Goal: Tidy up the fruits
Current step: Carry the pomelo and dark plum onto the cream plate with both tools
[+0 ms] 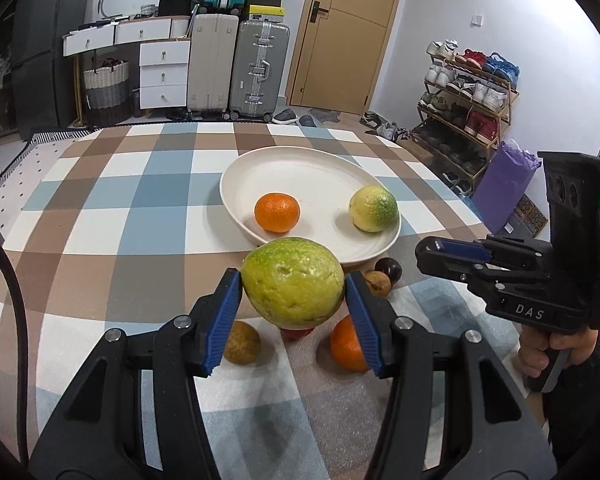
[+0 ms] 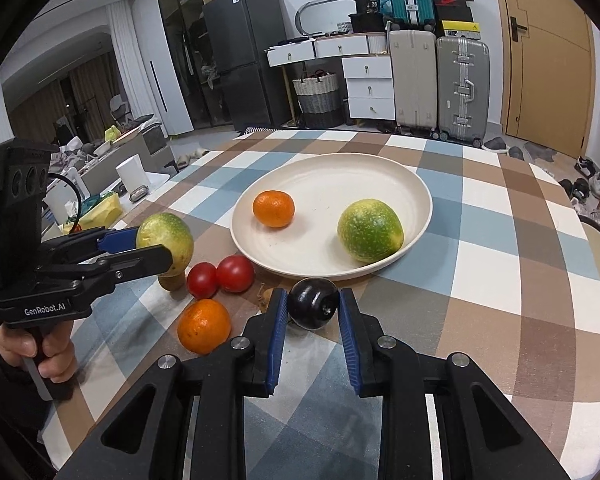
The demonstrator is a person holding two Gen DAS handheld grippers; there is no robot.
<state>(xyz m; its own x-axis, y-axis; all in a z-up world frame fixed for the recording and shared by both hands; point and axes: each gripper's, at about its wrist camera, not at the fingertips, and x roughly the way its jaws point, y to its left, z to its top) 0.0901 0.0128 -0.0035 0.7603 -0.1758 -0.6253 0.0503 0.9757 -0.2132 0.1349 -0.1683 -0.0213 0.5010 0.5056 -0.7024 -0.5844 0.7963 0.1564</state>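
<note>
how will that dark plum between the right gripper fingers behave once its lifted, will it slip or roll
The dark plum has shiny, smooth skin, so it may slip between the blue pads of the right gripper if the grip is light. It is round, so it will likely roll if released on the flat tablecloth. It is small, so probably light, and looks firm.

— Room inside the shallow cream plate (image 2: 416,184)?
— Far half bare; round orange tangerine (image 2: 273,208) and green-yellow fruit (image 2: 370,230) near the front rim.
— Before it?
— Crowded: two red tomatoes (image 2: 220,277), another orange (image 2: 204,325).
</note>
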